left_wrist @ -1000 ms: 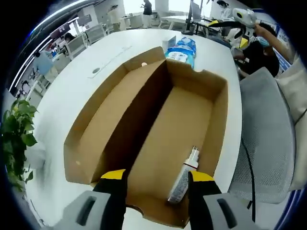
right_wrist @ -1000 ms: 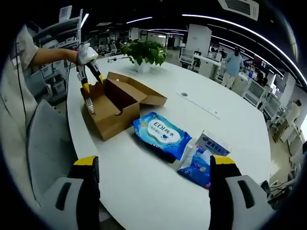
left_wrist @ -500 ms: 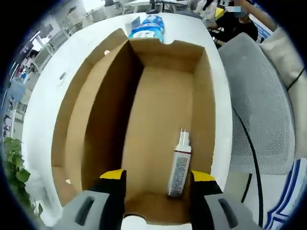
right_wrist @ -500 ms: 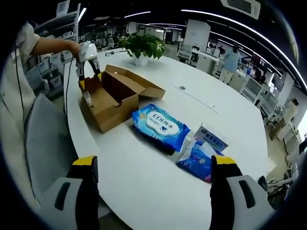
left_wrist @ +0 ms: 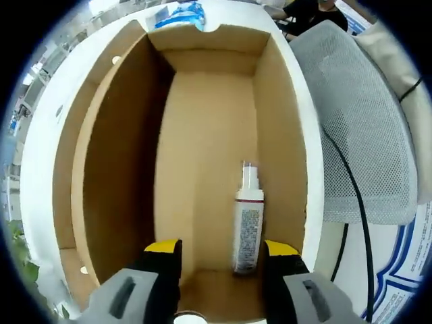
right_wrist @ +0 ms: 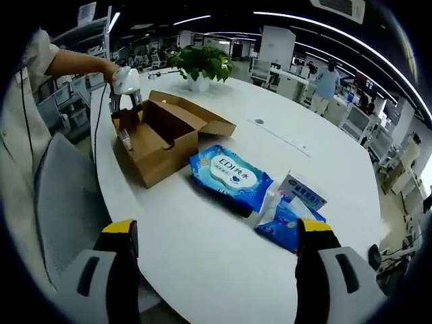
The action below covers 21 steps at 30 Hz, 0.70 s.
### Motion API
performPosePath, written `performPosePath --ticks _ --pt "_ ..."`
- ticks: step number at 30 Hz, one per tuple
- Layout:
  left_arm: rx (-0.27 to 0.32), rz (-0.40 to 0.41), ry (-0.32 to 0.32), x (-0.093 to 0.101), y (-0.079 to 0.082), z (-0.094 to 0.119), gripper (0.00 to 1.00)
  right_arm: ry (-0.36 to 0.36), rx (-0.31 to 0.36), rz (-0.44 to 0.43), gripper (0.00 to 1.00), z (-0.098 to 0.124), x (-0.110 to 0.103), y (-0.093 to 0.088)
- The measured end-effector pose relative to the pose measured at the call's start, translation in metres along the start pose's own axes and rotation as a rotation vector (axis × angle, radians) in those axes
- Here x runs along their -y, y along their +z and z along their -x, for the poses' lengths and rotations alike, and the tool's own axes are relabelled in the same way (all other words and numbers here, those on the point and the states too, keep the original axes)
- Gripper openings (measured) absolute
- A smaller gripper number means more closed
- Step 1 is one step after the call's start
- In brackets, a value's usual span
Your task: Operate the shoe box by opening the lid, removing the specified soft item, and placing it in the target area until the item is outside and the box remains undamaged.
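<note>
Your left gripper (left_wrist: 219, 251) hangs with jaws apart over the open shoe box (left_wrist: 101, 169); the spray bottle (left_wrist: 247, 223) lies inside, beside the right jaw (not gripped). Your right gripper (right_wrist: 216, 233), also spread, holds nothing above the table (right_wrist: 202, 250).

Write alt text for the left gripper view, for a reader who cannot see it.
Looking down into an open cardboard shoe box, a small white spray bottle lies on the box floor near the right wall. The left gripper is open, its yellow-tipped fingers over the box's near end. A grey mesh chair stands to the right.
</note>
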State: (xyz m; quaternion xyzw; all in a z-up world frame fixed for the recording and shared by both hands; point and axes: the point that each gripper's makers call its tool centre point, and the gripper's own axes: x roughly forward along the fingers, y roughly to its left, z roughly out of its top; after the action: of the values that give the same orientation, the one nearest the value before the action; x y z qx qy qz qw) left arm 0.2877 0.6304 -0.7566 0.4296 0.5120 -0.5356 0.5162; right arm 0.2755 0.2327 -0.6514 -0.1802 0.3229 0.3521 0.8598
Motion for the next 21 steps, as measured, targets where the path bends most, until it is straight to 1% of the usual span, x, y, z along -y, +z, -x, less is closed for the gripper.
performPosePath --ticks 4,9,16,19,20,21 --pt "-0.003 -0.030 -0.015 0.0050 0.0004 -0.0042 0.40 -0.001 -0.004 -0.002 0.92 -0.0003 0.0004 -0.0020" --pt "-0.013 -0.031 -0.042 0.0100 0.0001 -0.0073 0.31 -0.005 -0.004 -0.014 0.91 -0.0008 0.0012 -0.0027" --pt "-0.021 -0.035 -0.049 0.0095 0.0005 -0.0080 0.32 0.002 0.003 -0.019 0.91 -0.0025 -0.0014 -0.0005" --pt "-0.020 -0.038 -0.037 0.0071 0.0024 -0.0078 0.33 0.004 0.015 -0.028 0.91 -0.0024 -0.0016 0.0017" --pt "-0.006 -0.041 -0.035 0.0070 0.0050 -0.0083 0.32 0.004 0.015 -0.028 0.91 -0.0023 -0.0017 0.0017" --pt "0.000 -0.045 -0.026 0.0056 0.0065 -0.0089 0.28 0.003 0.014 -0.027 0.91 -0.0022 -0.0016 0.0015"
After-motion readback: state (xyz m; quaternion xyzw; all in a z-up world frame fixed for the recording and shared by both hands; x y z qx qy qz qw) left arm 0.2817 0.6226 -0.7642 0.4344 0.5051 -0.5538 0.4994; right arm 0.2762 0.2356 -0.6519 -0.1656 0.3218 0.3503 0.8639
